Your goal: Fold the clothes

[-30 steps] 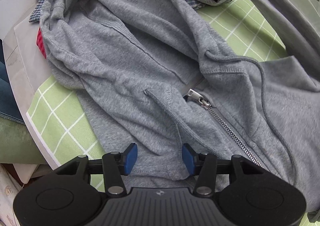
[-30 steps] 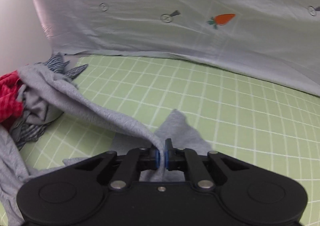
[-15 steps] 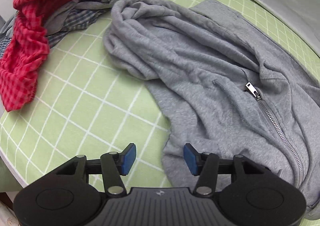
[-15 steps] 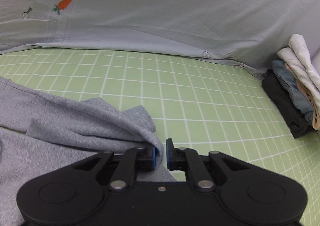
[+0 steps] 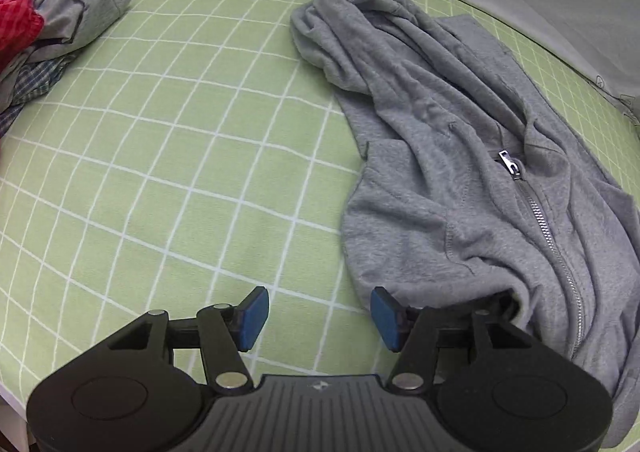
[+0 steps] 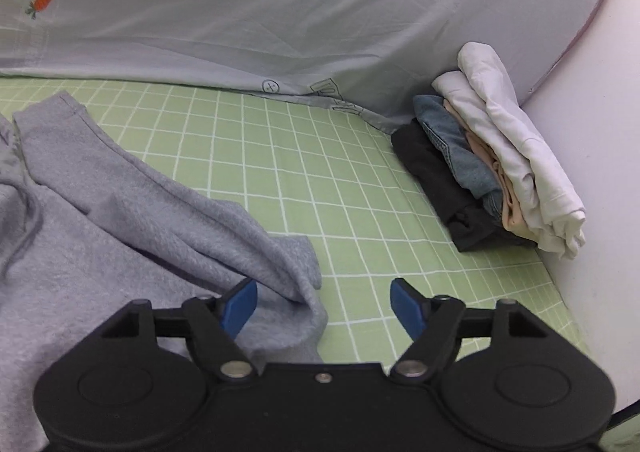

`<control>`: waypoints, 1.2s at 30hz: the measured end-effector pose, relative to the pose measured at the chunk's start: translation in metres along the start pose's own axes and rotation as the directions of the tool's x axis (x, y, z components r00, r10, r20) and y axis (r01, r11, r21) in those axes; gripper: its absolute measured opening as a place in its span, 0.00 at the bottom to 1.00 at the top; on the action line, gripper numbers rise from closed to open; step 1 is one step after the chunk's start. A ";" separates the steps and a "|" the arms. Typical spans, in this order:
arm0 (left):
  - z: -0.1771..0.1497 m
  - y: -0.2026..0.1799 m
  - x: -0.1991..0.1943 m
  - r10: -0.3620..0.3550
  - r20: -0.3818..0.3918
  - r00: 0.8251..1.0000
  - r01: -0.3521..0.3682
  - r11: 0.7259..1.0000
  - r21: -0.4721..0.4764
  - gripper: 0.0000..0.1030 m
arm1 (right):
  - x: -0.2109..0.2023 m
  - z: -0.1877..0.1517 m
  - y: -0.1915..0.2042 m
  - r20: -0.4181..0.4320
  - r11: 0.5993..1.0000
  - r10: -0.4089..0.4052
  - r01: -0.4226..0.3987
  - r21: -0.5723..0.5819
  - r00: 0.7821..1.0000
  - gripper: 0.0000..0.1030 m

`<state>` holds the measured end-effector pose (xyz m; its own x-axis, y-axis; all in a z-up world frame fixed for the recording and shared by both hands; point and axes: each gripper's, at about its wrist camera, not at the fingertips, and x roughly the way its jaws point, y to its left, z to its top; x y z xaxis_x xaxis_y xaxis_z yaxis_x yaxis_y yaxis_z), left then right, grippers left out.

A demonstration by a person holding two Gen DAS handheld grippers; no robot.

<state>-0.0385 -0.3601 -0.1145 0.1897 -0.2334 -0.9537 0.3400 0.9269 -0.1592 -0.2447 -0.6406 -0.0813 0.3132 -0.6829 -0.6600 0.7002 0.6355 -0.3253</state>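
A grey zip hoodie (image 5: 460, 172) lies crumpled on the green checked sheet (image 5: 180, 172), its hood at the far end and its zipper (image 5: 540, 220) towards the right. My left gripper (image 5: 318, 316) is open and empty, just left of the hoodie's near edge. In the right wrist view the hoodie's sleeve (image 6: 160, 204) lies across the sheet, with its bunched cuff end (image 6: 304, 284) between the pads of my right gripper (image 6: 324, 304). The right gripper is open and holds nothing.
A pile of unfolded clothes, red checked and grey (image 5: 52, 20), lies at the far left. A stack of folded clothes (image 6: 492, 172) leans by the white wall (image 6: 592, 172) on the right. A pale grey carrot-print sheet (image 6: 280, 4) rises behind the bed.
My right gripper has opened and let go of the hoodie sleeve, which now rests on the sheet. The left gripper has drawn back leftwards, so the hoodie now lies to its right.
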 end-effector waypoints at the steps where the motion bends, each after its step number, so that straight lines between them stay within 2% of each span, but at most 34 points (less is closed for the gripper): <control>1: 0.000 -0.006 0.000 -0.017 -0.002 1.000 0.017 1.000 -0.001 0.56 | 0.002 0.000 0.008 -0.008 0.999 0.051 -0.051 -0.008 0.999 0.78; 3: -0.003 -0.017 -0.003 -0.034 0.003 0.999 0.034 0.999 0.004 0.56 | 0.006 0.001 0.023 -0.024 0.988 0.152 -0.152 -0.021 0.988 0.82; 5: -0.003 -0.021 -0.007 -0.057 0.010 0.998 0.057 0.998 0.004 0.56 | 0.011 0.002 0.038 -0.042 0.967 0.251 -0.253 -0.033 0.967 0.82; 9: -0.006 -0.015 -0.010 -0.146 0.002 0.989 0.146 0.989 -0.020 0.56 | 0.020 0.002 0.069 -0.082 0.897 0.434 -0.439 -0.051 0.897 0.81; 10: -0.006 -0.014 -0.008 -0.162 -0.006 0.987 0.162 0.986 -0.029 0.56 | 0.024 0.000 0.074 -0.098 0.890 0.448 -0.454 -0.051 0.889 0.81; 13: -0.006 -0.015 0.000 -0.191 -0.028 0.981 0.190 0.981 -0.048 0.56 | 0.028 -0.002 0.083 -0.096 0.881 0.466 -0.472 -0.046 0.879 0.76; 15: -0.004 -0.020 0.008 -0.160 -0.042 0.986 0.158 0.987 -0.037 0.51 | 0.031 -0.003 0.089 -0.095 0.874 0.478 -0.484 -0.043 0.873 0.64; 16: -0.003 -0.024 0.011 -0.129 -0.045 0.991 0.128 0.991 -0.023 0.45 | 0.032 -0.004 0.092 -0.092 0.871 0.484 -0.489 -0.041 0.870 0.59; 17: -0.002 -0.029 0.015 -0.103 -0.051 0.993 0.103 0.995 -0.004 0.24 | 0.033 -0.004 0.093 -0.082 0.870 0.488 -0.492 -0.037 0.869 0.50; 18: -0.002 -0.033 0.019 -0.077 -0.057 0.995 0.078 0.997 0.016 0.03 | 0.033 -0.004 0.095 -0.071 0.869 0.491 -0.494 -0.035 0.868 0.46; 21: 0.003 -0.043 0.027 -0.042 -0.032 0.999 0.043 0.998 0.034 0.01 | 0.038 0.002 0.103 -0.051 0.870 0.490 -0.492 -0.028 0.870 0.34; 24: 0.014 -0.044 0.030 -0.010 0.016 1.000 0.009 0.999 0.045 0.01 | 0.045 0.014 0.115 -0.037 0.877 0.480 -0.481 -0.014 0.877 0.29; 29: 0.055 -0.030 0.037 0.055 0.097 0.994 -0.055 0.998 -0.003 0.01 | 0.058 0.034 0.135 -0.016 0.887 0.462 -0.462 0.011 0.886 0.29; 31: 0.076 -0.023 0.041 0.085 0.129 0.988 -0.081 0.996 -0.036 0.02 | 0.068 0.049 0.148 -0.010 0.884 0.467 -0.467 0.025 0.884 0.30; 36: 0.118 -0.013 0.046 0.133 0.151 0.980 -0.119 0.988 -0.098 0.02 | 0.088 0.083 0.188 0.012 0.875 0.482 -0.481 -0.047 0.876 0.43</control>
<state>0.0745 -0.4175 -0.1261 0.3697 -0.1497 -0.9170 0.2229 0.9724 -0.0688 -0.0321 -0.6111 -0.1446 0.6197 -0.2959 -0.7270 0.4320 0.9019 0.0012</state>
